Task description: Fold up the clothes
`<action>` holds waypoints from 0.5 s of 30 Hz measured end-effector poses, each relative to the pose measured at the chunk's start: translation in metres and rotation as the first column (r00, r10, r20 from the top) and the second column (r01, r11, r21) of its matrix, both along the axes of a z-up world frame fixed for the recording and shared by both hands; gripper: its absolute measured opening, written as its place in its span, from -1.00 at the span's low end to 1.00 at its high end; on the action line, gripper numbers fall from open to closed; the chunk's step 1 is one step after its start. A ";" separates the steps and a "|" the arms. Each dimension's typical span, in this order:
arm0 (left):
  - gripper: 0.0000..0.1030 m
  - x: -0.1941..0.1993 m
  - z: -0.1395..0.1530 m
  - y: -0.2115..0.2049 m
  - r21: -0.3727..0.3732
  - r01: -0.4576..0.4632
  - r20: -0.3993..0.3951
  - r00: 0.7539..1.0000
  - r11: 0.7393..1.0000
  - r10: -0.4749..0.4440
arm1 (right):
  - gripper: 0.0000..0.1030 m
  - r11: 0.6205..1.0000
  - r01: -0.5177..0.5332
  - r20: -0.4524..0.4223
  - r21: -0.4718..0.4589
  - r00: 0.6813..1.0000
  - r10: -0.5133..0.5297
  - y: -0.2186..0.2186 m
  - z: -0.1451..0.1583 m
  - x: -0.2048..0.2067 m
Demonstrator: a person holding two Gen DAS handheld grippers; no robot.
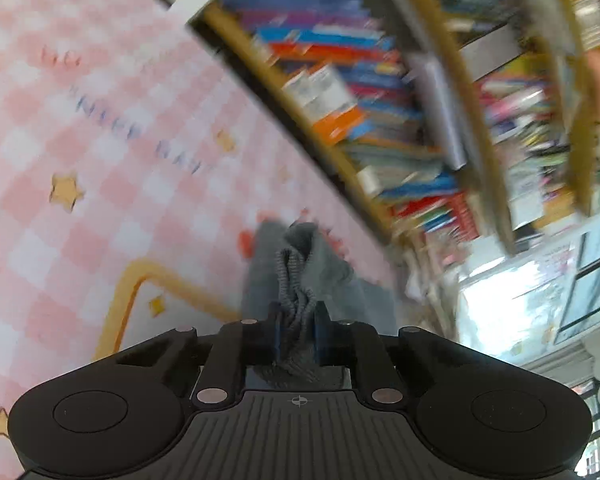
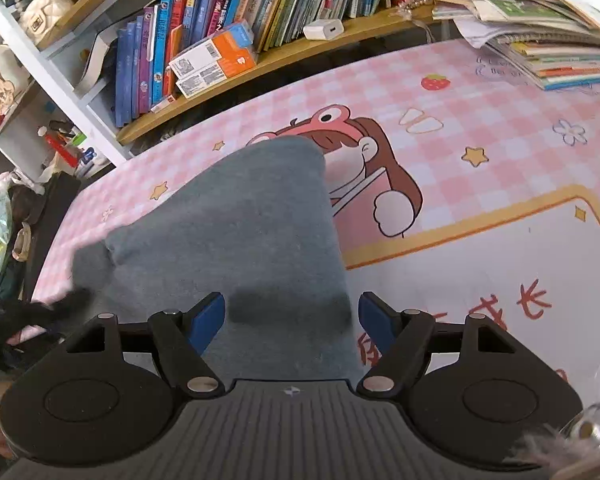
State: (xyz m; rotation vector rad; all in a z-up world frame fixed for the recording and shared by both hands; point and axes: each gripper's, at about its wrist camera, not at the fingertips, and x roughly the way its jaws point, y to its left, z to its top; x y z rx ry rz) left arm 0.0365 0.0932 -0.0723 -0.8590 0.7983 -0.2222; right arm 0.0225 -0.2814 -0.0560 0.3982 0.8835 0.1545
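Note:
A grey garment (image 2: 240, 232) lies on the pink checked tablecloth (image 2: 480, 128), folded into a tapering shape that points toward the bookshelf. My right gripper (image 2: 292, 316) hovers just above its near end, open, with the blue pads (image 2: 208, 316) spread wide and nothing between them. In the left wrist view my left gripper (image 1: 298, 336) is shut on the garment's ribbed grey hem (image 1: 296, 292), which bunches up between the fingers. The rest of the grey cloth (image 1: 320, 268) hangs beyond the fingertips. That view is motion-blurred.
A wooden bookshelf (image 2: 260, 64) packed with books runs along the table's far edge. A stack of books and papers (image 2: 540, 40) rests on the table at the far right. A white shelf unit (image 2: 28, 80) and bags stand to the left. A dark furry sleeve (image 2: 24, 316) shows at the left.

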 end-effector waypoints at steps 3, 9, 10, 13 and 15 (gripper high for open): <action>-0.73 0.000 -0.002 -0.002 0.004 0.005 -0.011 1.000 1.000 -0.005 | 0.40 1.000 0.013 -0.009 0.003 1.000 -0.013 -0.004 -0.002 0.001; 0.01 -0.004 0.000 0.000 0.009 -0.005 -0.030 1.000 1.000 0.005 | 0.39 1.000 0.017 -0.008 0.002 1.000 -0.017 -0.009 -0.003 0.005; 0.21 -0.009 0.003 0.004 0.015 -0.025 -0.028 0.999 1.000 0.026 | 0.39 1.000 0.018 -0.006 0.011 1.000 -0.018 -0.011 -0.002 0.005; 0.45 -0.022 0.006 0.009 0.007 -0.050 0.018 0.999 0.999 0.049 | 0.39 0.999 0.019 -0.005 0.044 1.000 -0.019 -0.015 -0.003 0.006; 0.46 -0.018 0.002 0.002 0.002 -0.010 -0.005 1.000 1.000 0.010 | 0.39 0.998 0.018 -0.006 0.066 1.000 -0.017 -0.016 -0.003 0.007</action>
